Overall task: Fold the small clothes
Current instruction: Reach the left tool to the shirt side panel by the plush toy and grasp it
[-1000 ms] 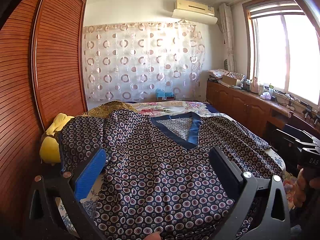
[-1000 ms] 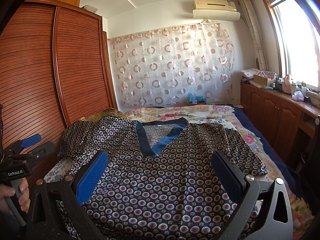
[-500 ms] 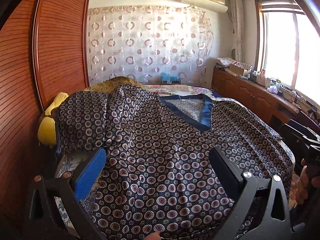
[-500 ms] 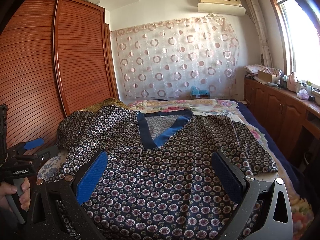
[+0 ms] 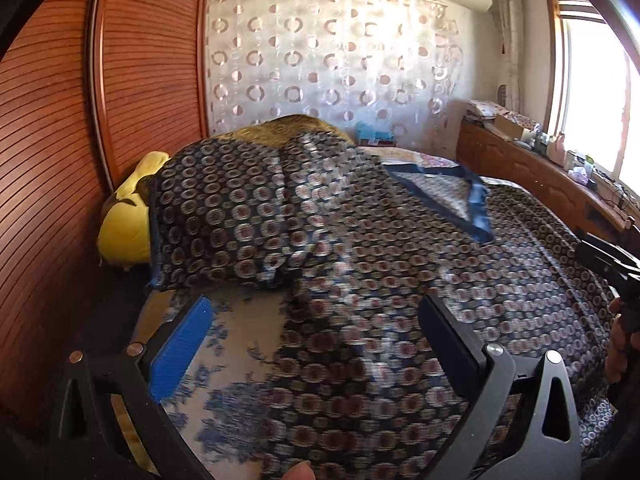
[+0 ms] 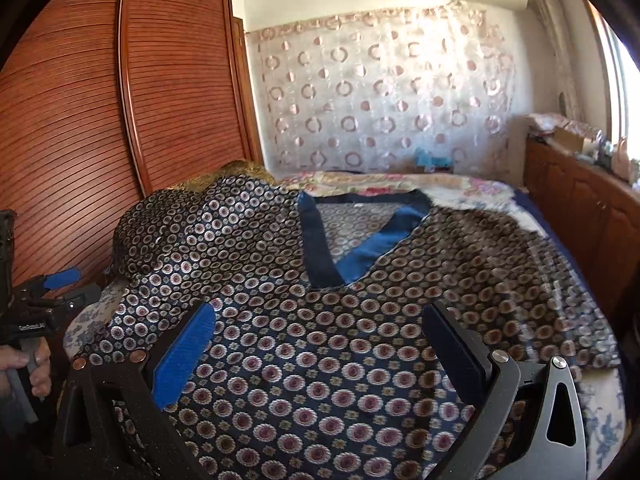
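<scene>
A dark blue top with a circle print and a blue V-neck band lies spread face up on the bed. Its left sleeve drapes over a raised lump at the bed's left side. My left gripper is open, hovering over the garment's lower left edge where bare bedsheet shows. My right gripper is open above the garment's chest, nothing between its fingers. In the right wrist view the left gripper shows at the far left, held by a hand.
A wooden slatted wardrobe runs along the left of the bed. A yellow plush toy lies between wardrobe and bed. A wooden counter with clutter stands under the window on the right. A patterned curtain hangs behind.
Both grippers have tipped down and moved closer to the bed. The left gripper has shifted left, so bare bedsheet now shows between its fingers. The garment lies unchanged.
</scene>
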A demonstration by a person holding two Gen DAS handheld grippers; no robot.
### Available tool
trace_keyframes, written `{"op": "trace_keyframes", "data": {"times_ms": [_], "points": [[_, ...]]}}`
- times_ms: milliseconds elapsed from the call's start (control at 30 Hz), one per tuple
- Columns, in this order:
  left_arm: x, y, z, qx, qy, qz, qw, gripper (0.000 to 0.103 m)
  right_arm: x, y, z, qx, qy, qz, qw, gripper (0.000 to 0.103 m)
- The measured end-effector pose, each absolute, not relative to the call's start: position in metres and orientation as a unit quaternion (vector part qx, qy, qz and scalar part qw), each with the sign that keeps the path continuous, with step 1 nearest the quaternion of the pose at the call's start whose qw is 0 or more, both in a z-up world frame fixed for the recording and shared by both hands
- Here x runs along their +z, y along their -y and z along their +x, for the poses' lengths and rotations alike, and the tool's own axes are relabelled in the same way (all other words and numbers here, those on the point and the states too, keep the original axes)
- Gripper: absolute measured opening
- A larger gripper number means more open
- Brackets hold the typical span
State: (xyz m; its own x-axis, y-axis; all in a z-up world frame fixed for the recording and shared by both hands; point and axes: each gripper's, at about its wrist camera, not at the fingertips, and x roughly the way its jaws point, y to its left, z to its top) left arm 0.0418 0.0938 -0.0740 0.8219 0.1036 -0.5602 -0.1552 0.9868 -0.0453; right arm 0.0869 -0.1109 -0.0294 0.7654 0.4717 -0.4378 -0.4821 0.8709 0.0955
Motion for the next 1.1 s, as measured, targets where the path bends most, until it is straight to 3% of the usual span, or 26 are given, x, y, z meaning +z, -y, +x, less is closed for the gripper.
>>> {"op": "trace_keyframes", "data": {"times_ms": [333,633,900,1033,1100], "points": [[-0.079,-0.157,0.056,0.094,-0.317,-0.065,0.942,0.103,-0.041,0.096,0.105,0.291,-0.284,-0.033,0.913,0.103],[-0.09,-0.213,0.083,0.09,-0.349,-0.087,0.929,0.103,-0.032,0.065,0.105,0.295,-0.261,-0.094,0.914,0.103],[-0.105,-0.247,0.11,0.052,-0.374,-0.164,0.911,0.103,-0.044,0.052,0.111,0.293,-0.272,-0.109,0.91,0.103],[-0.113,-0.252,0.119,0.028,-0.386,-0.195,0.901,0.094,-0.043,0.052,0.11,0.292,-0.27,-0.112,0.911,0.103],[-0.116,-0.253,0.121,0.02,-0.389,-0.204,0.898,0.083,-0.043,0.053,0.108,0.293,-0.272,-0.108,0.91,0.103]]}}
